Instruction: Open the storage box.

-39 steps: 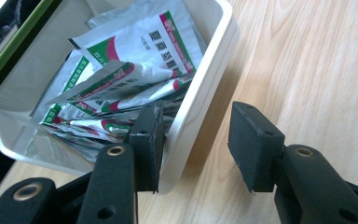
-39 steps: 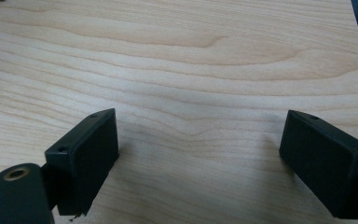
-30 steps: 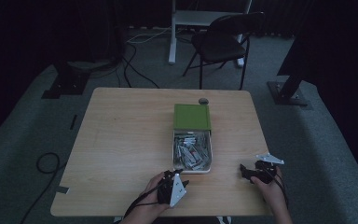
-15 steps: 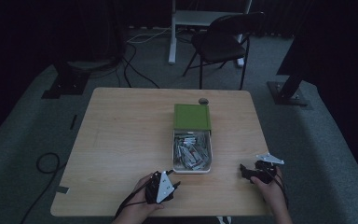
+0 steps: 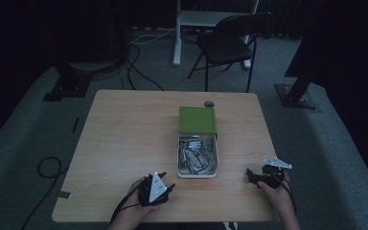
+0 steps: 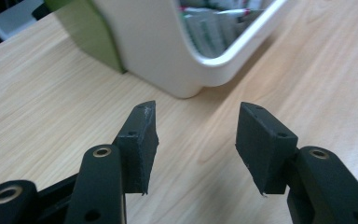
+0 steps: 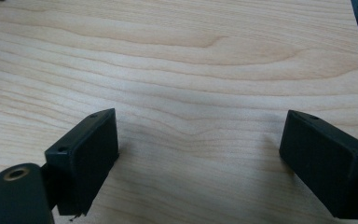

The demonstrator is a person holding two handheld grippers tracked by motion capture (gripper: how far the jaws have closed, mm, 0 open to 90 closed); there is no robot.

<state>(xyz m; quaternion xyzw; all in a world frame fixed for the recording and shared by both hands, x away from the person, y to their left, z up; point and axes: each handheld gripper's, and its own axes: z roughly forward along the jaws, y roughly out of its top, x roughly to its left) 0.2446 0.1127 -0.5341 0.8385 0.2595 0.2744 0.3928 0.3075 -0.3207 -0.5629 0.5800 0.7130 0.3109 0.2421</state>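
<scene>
- Mid-table, near the front edge: white bin (image 5: 197, 173) full of small packets (image 5: 196, 154), green lid (image 5: 197, 120) just behind it.
- Left gripper (image 5: 166, 188) just beside the bin's near-left corner, jaws apart, empty.
- Right gripper (image 5: 250, 175) to the bin's right, resting on bare table (image 5: 124, 134), jaws wide, empty.
- Nothing picked yet; looks like the whole job is left.
</scene>
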